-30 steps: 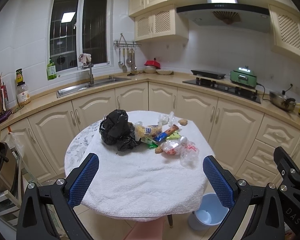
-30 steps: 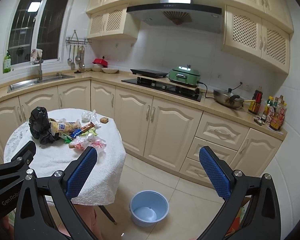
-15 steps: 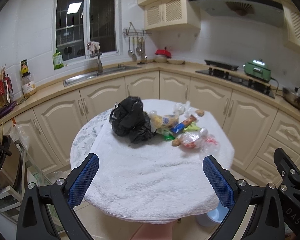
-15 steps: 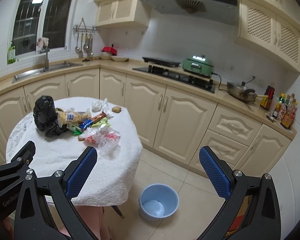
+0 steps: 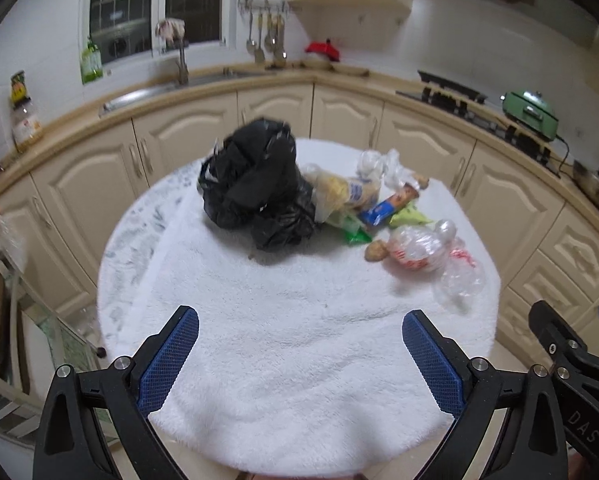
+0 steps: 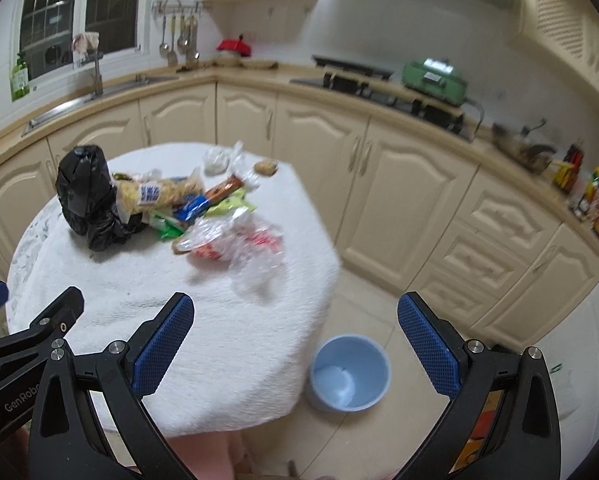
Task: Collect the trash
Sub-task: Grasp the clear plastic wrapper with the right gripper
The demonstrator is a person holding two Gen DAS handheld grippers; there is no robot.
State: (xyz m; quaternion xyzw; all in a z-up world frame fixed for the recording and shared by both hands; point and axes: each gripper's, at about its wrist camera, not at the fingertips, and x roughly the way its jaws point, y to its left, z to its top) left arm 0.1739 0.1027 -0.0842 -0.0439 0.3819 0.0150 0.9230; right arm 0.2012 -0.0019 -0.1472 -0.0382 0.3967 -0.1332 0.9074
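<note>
A round table under a white towel (image 5: 283, 340) (image 6: 219, 320) holds a pile of trash. A crumpled black bag (image 5: 259, 188) (image 6: 87, 196) lies at the pile's left. Beside it are a yellow snack packet (image 5: 347, 194) (image 6: 159, 194), a blue wrapper (image 5: 383, 208) (image 6: 189, 206), green wrappers (image 5: 355, 234) and a clear plastic bag with red print (image 5: 423, 252) (image 6: 235, 240). My left gripper (image 5: 299, 344) is open and empty over the table's near edge. My right gripper (image 6: 295, 332) is open and empty, above the table's right edge.
A light blue bin (image 6: 349, 372) stands on the floor to the right of the table. Cream cabinets and a counter (image 5: 339, 80) with a sink (image 5: 159, 88), a stove (image 6: 359, 76) and a green pot (image 6: 435, 80) curve behind the table.
Both grippers have moved forward and tilted down toward the table. The trash pile now looks larger and nearer. Both grippers stay open.
</note>
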